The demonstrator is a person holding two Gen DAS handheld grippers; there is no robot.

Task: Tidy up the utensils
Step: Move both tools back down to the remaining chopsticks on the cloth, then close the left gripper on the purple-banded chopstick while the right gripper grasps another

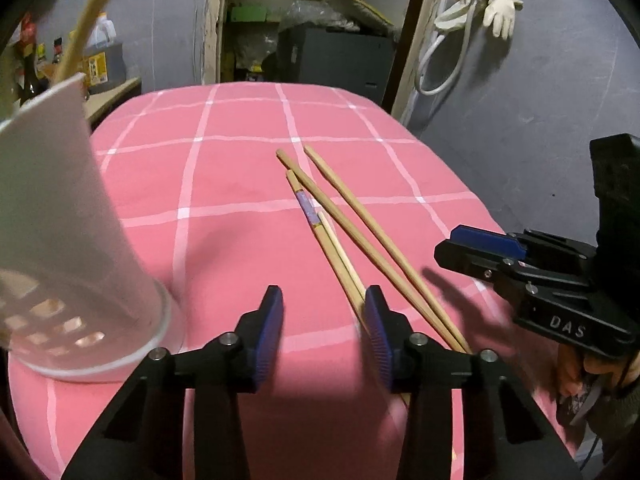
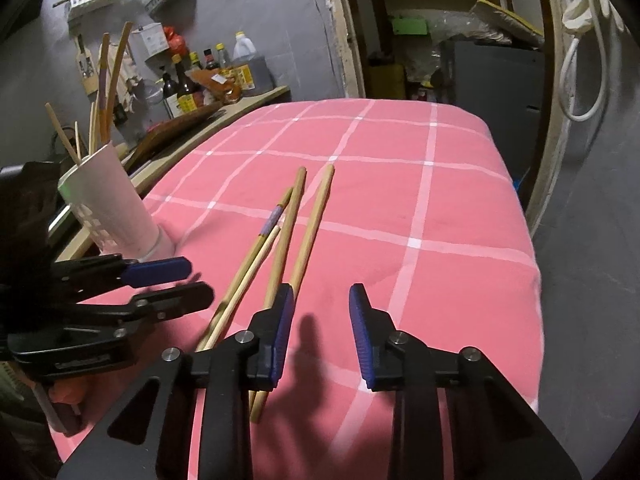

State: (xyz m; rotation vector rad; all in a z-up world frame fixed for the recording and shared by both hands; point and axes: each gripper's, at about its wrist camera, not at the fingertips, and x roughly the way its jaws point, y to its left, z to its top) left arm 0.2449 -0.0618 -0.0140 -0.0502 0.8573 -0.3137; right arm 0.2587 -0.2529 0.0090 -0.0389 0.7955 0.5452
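At the centre of the pink checked cloth (image 1: pixel 240 184) lay four chopsticks (image 1: pixel 352 220), the white holder (image 1: pixel 68 240) at frame left. Left gripper (image 1: pixel 324 336) and right gripper (image 2: pixel 320 332) hovered released, grasping nothing.

Far half: we see the pink checked tablecloth (image 2: pixel 440 184) bare beyond the chopstick tips, free to pass.
Right side: we see bare cloth out to the table's edge.
Centre: four loose wooden chopsticks (image 1: pixel 360 240) lie fanned, running between our two grippers.
Left edge: a tall white perforated plastic holder (image 2: pixel 112 208) stands upright, sticks rising from it.
Beyond the left edge: we see a cluttered wooden shelf of dark bottles (image 2: pixel 192 88) close alongside.
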